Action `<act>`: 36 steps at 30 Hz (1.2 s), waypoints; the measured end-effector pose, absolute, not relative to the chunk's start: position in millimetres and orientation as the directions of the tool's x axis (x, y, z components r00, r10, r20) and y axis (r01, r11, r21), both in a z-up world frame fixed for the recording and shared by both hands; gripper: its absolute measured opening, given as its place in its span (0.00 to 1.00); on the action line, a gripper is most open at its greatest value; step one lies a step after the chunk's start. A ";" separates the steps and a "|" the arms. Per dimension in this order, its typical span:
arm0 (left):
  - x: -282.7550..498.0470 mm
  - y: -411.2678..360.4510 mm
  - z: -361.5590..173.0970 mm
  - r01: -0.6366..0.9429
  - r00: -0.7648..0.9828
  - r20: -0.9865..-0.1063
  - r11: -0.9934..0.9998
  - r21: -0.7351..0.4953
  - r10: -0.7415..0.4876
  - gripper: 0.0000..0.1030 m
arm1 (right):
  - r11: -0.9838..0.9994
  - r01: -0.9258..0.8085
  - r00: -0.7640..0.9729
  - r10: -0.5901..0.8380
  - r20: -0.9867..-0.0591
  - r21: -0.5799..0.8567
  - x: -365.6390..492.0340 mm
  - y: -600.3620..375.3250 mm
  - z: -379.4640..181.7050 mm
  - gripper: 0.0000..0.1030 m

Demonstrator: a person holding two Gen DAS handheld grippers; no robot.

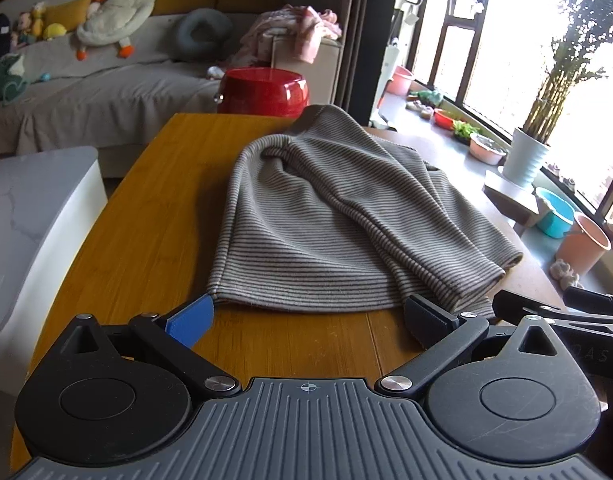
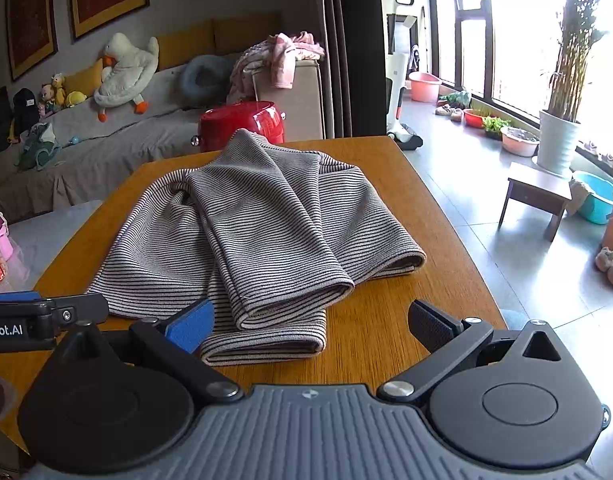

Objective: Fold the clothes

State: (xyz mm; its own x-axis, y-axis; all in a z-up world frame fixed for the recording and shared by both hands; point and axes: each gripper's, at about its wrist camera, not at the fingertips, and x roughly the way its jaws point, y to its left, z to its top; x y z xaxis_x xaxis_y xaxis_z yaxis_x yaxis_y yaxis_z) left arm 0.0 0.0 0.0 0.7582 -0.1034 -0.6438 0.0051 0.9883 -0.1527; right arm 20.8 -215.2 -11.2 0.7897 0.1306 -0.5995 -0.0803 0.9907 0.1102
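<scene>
A grey striped garment (image 1: 326, 220) lies partly folded on the wooden table (image 1: 154, 216), sleeves laid over its body. It also shows in the right wrist view (image 2: 258, 224). My left gripper (image 1: 310, 322) is open, just in front of the garment's near hem, with the blue fingertip (image 1: 192, 320) at the hem's left corner. My right gripper (image 2: 310, 326) is open, its blue fingertip (image 2: 192, 326) beside the folded near edge. The right gripper's body shows at the right of the left wrist view (image 1: 566, 312).
A red pot (image 1: 262, 90) stands beyond the table's far edge. A grey sofa (image 1: 86, 92) with plush toys is at the back left. A white side table (image 1: 34, 216) is at the left. A small stool (image 2: 538, 196), basins and a potted plant (image 2: 558, 144) stand on the floor to the right.
</scene>
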 end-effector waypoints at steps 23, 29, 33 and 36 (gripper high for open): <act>-4.2 -7.4 3.4 0.032 0.736 -0.672 0.996 -0.084 -0.080 1.00 | 0.986 -0.125 0.786 0.166 -0.595 0.109 17.5 -210.1 -7.5 1.00; -2.3 -8.0 3.2 0.031 0.731 -0.677 0.996 -0.083 -0.080 1.00 | 0.986 -0.125 0.784 0.166 -0.598 0.110 18.3 -211.0 -7.7 1.00; -1.6 -7.3 2.7 0.030 0.726 -0.683 0.996 -0.086 -0.081 1.00 | 0.986 -0.125 0.784 0.167 -0.599 0.110 18.3 -211.7 -6.6 1.00; -2.4 -6.4 2.4 0.029 0.724 -0.685 0.996 -0.087 -0.082 1.00 | 0.986 -0.126 0.783 0.168 -0.599 0.111 17.7 -211.8 -6.2 1.00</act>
